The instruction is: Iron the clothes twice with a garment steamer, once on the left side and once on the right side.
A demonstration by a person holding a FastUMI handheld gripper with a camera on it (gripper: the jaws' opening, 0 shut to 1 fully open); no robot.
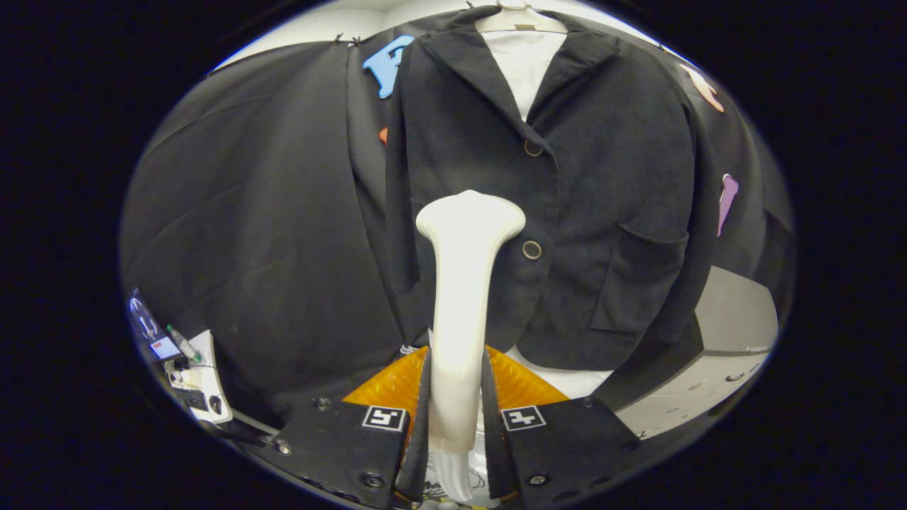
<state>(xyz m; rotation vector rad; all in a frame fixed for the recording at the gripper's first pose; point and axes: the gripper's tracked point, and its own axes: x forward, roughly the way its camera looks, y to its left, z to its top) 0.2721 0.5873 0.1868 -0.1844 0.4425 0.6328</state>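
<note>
— Hanging ahead of me is the biggest thing I see: a dark jacket (567, 212) on a pale hanger (521, 18), buttoned shut over a white shirt (526, 60). It hangs in front of the booth's black cloth wall (255, 212).

— Where does the steamer sit against it?

— My claw (457, 418) is clamped on the white garment steamer (460, 304); both fingers press on its handle, one on each side. The steamer runs upright from between my fingers, and its wide flat head sits in front of the jacket's front panel, on the side away from the patch pocket (638, 283), just beside the lower button (531, 249). I cannot tell whether the head touches the cloth.

— And lower down?

— An orange ribbed part (386, 386) shows behind my fingers on both sides of the handle, below the jacket's hem. Beyond the pocket side, a pale bench (737, 319) peeks out past the sleeve.

— Anything smaller?

— The upper button (533, 147) sits where the lapels meet. Off to the far side, low down, I see a small white device (202, 386) with a little screen (152, 329) beside it.
</note>
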